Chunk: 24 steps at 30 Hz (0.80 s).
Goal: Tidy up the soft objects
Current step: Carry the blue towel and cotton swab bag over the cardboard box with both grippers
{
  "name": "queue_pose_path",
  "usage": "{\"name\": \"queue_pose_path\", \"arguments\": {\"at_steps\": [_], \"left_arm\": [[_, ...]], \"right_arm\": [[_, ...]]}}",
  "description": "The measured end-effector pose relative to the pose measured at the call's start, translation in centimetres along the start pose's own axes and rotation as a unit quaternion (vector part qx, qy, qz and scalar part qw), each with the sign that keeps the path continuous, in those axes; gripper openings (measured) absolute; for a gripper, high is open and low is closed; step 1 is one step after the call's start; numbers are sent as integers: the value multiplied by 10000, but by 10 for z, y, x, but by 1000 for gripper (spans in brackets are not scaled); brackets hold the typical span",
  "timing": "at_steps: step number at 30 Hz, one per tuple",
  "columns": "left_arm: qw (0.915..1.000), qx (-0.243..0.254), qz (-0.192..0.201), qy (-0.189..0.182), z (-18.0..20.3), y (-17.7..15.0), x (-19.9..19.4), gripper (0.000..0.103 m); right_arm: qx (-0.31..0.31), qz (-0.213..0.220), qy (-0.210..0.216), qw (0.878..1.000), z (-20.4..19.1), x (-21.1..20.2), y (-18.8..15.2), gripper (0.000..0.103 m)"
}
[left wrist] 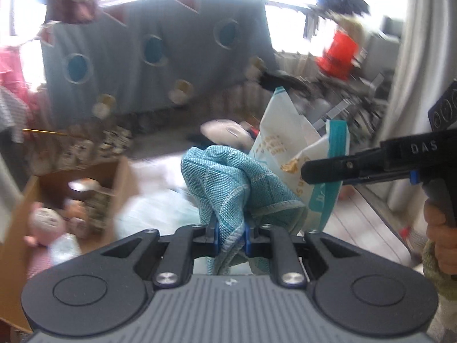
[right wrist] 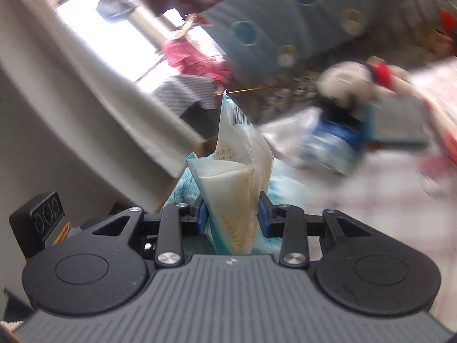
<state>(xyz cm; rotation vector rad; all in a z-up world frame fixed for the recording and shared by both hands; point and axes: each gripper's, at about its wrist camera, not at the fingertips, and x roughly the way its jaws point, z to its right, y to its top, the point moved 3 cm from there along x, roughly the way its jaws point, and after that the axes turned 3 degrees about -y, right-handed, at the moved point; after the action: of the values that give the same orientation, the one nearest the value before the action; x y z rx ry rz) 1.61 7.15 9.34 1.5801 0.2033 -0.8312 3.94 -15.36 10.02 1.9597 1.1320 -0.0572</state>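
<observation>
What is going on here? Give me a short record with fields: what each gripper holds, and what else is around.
left gripper: shut on teal cloth
right gripper: shut on snack bag
cardboard box: low on the left in the left view, soft toys inside
background: grey hanging fabric with blue circles, bright window
sharpness: surroundings blurred

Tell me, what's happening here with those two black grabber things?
A person is tidying soft things with a hand-held gripper in each hand. The left gripper is clamped on a bunched teal cloth. The right gripper is clamped on a crumpled white and teal snack bag. Both things are held up in the air, close together. A cardboard box with soft toys in it stands lower left in the left view. The background is blurred.
</observation>
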Motion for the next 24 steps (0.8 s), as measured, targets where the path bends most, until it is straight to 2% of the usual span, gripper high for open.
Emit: {"name": "queue_pose_path", "arguments": {"at_steps": [6,11,17,24], "left_arm": [[9969,-359,260,644,-71,23,-22,16],[9929,-714,175,935,-136,31,-14,16],[9872,-1175,-218,1060,-204,21,24,16],[9813,-1407,-797,1043,-244,-8,76,16]], "right_arm": [[-507,-321,453,9972,-72,72,43,33],[-616,-757,560,9937,-114,146,69,33],[-696,-1294,293,9887,-130,233,77,33],[-704,-2008,-305,9766,-114,326,65,33]]}}
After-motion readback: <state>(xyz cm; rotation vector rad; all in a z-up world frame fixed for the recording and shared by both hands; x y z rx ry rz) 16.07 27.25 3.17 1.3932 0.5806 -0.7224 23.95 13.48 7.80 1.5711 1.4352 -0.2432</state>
